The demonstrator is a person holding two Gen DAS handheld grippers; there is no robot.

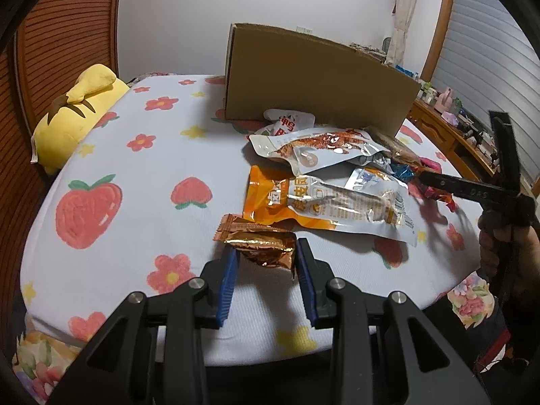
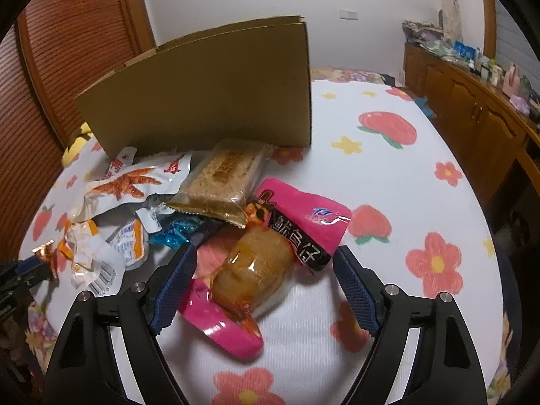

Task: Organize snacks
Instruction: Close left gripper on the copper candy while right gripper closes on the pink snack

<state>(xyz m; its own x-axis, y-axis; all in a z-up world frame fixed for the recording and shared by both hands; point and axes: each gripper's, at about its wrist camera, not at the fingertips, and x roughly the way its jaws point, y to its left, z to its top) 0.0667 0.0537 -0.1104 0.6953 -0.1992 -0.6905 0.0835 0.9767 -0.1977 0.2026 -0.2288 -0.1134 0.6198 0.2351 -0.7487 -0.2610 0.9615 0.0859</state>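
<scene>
A pile of snack packets lies on the bed in front of a cardboard box [image 1: 317, 77], which also shows in the right wrist view [image 2: 209, 91]. My left gripper [image 1: 266, 253] is shut on a copper foil packet [image 1: 261, 246] at the near edge of the pile. An orange pouch [image 1: 273, 202] and a silver pouch [image 1: 354, 202] lie just beyond it. My right gripper [image 2: 265, 256] is open, its jaws either side of a pink packet [image 2: 270, 253] with a brown snack inside. A clear cracker pack [image 2: 222, 179] lies behind the pink packet.
The bed sheet [image 1: 141, 182] is white with peach and flower prints. A yellow plush pillow [image 1: 77, 111] lies at the left by the wooden headboard. A wooden cabinet [image 2: 472, 111] with clutter stands along the right. The right gripper's body [image 1: 472, 189] reaches in from the right.
</scene>
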